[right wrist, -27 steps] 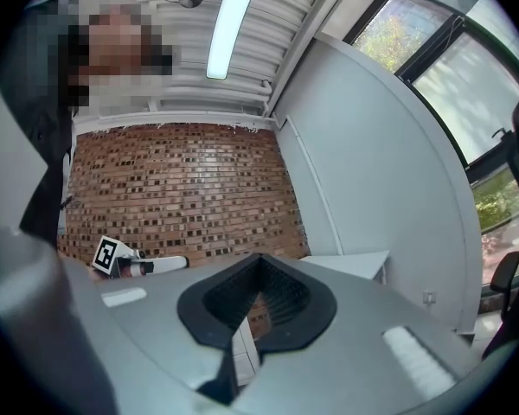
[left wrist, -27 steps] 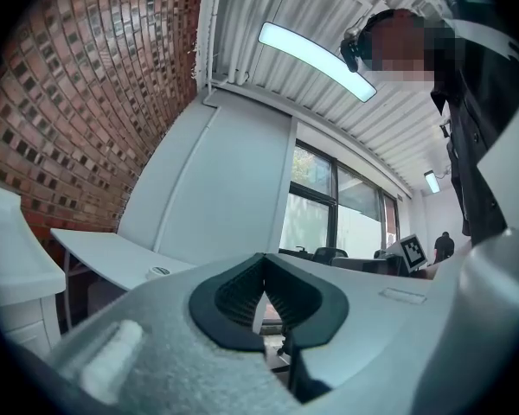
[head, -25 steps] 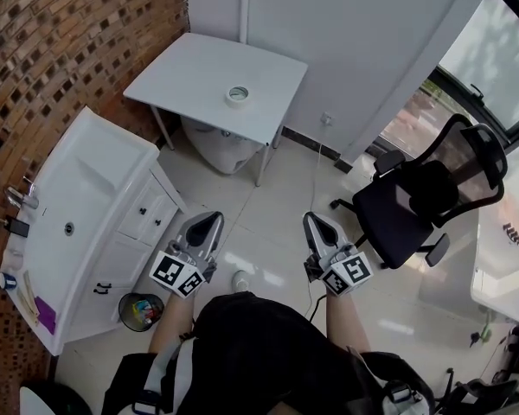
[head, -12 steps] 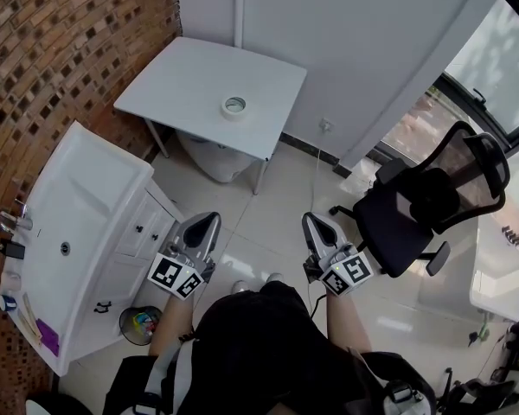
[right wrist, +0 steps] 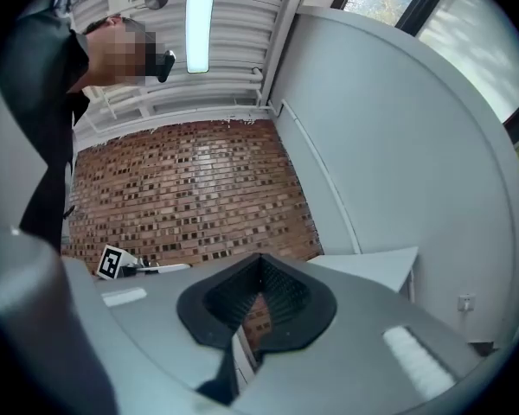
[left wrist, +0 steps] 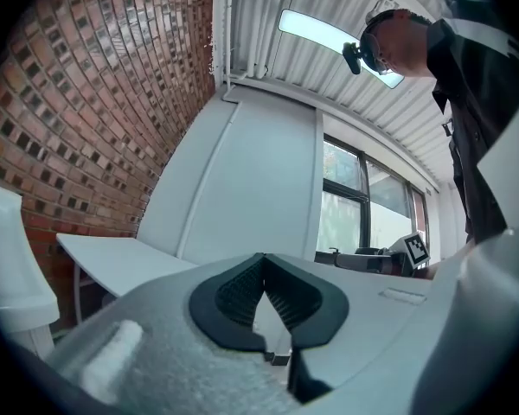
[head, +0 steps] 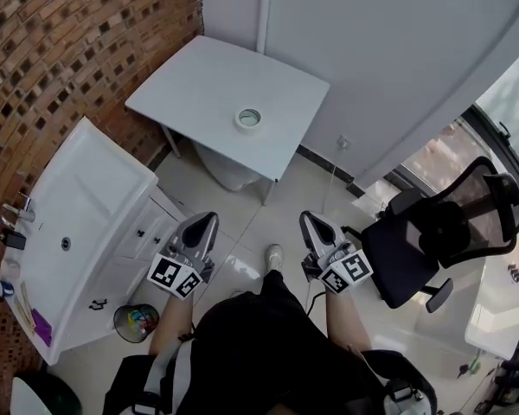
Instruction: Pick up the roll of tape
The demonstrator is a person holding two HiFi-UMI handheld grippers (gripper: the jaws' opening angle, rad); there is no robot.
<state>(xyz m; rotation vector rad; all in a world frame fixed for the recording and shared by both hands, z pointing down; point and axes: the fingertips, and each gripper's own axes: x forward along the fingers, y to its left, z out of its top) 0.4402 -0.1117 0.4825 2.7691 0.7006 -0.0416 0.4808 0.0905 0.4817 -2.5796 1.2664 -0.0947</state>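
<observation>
The roll of tape [head: 248, 118], a pale ring with a dark hole, lies flat on the small white table [head: 199, 85] against the white wall. The roll does not show in either gripper view. Both grippers hang in the air over the floor, well short of the table. My left gripper [head: 209, 220] is shut with nothing in it, its tips meeting [left wrist: 264, 261] and the table's edge [left wrist: 112, 262] ahead to the left. My right gripper [head: 306, 219] is also shut and bare [right wrist: 261, 261], with the table's corner [right wrist: 376, 264] to its right.
A white washbasin cabinet [head: 78, 197] stands along the brick wall [head: 69, 41] on the left, with a small bin [head: 137, 322] beside it. A black office chair [head: 432, 232] is at the right. A white bowl-shaped fixture [head: 229, 167] sits under the table. My foot [head: 275, 255] is on the tiled floor.
The table and the tape have come nearer in the head view as I step toward them. Both grippers stayed shut and kept their places in the picture.
</observation>
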